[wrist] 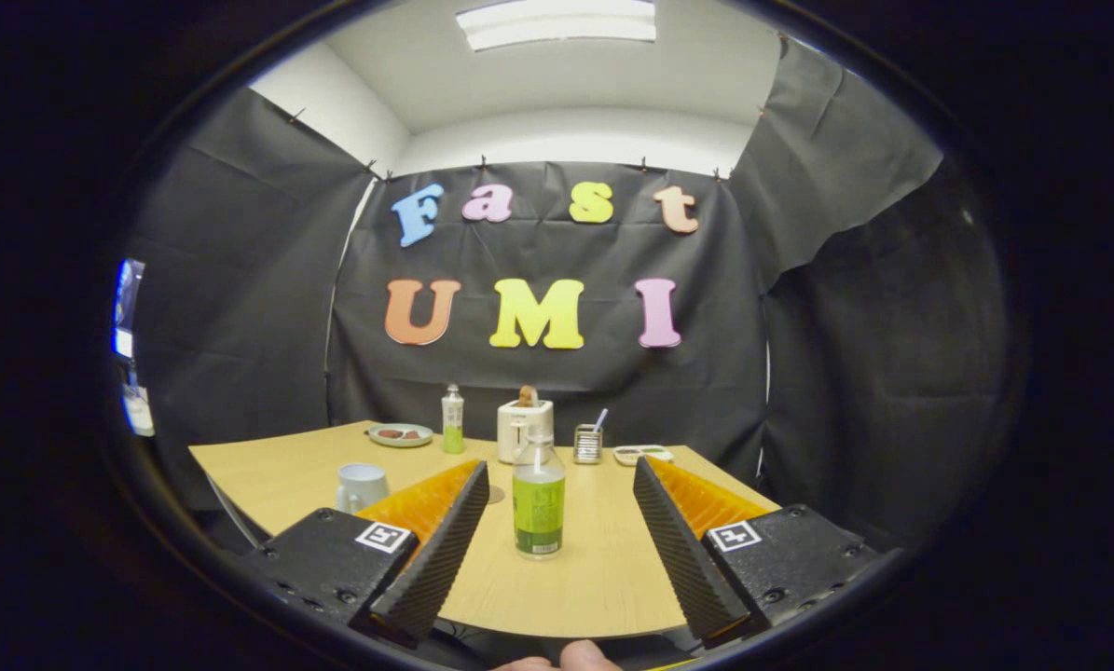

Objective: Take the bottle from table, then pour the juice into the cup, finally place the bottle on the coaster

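The hand-held gripper (561, 485) hangs above the near edge of the pale wooden counter (603, 587) with its two fingers spread wide and nothing between their pads, so it is released and touching no object. A clear plastic bottle with a green label and green juice in its lower part (539, 503) stands upright on the counter just ahead of the fingers, in the gap between them though nearer to the left finger, and apart from both. A white ceramic cup with a handle (362, 486) stands to the left of the bottle, beyond the left finger. A small round brown coaster (495, 495) lies flat on the counter just behind the tip of the left finger, partly hidden by it. Farther back along the counter stand a grey-green plate holding reddish pieces (400, 435), a second slim bottle with a green base (452, 420), a white toaster with a brown slice sticking out of its top (525, 427), a small metal mesh holder with a utensil in it (588, 444) and a shallow white tray (642, 454). A fingertip of the person (586, 657) shows at the very bottom, below the counter's near edge.
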`<state>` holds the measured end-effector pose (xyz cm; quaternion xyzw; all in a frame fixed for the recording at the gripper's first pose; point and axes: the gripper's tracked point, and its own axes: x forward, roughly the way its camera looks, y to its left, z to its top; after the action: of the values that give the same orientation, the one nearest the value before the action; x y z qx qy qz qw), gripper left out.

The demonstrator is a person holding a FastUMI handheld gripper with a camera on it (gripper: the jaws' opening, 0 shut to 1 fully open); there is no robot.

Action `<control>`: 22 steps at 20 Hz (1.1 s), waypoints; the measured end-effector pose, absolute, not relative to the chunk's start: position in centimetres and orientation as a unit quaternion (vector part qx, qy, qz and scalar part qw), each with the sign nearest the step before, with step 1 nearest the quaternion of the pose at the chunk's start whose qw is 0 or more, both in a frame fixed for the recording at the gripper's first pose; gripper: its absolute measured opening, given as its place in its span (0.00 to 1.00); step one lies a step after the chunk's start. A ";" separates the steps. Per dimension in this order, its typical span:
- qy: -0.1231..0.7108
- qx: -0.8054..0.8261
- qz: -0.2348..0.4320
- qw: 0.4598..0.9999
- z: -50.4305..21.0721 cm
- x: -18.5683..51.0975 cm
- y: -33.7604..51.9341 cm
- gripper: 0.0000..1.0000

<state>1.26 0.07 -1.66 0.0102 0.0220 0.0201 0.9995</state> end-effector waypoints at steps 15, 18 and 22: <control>0.024 0.001 0.028 0.999 -1.3 7.4 -1.9 1.00; 0.046 -0.005 0.052 0.998 -2.3 8.7 0.2 1.00; 0.072 -0.009 0.062 0.995 -4.9 10.3 2.2 1.00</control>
<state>10.35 2.15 -4.91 -0.0094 0.0723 0.0616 0.9954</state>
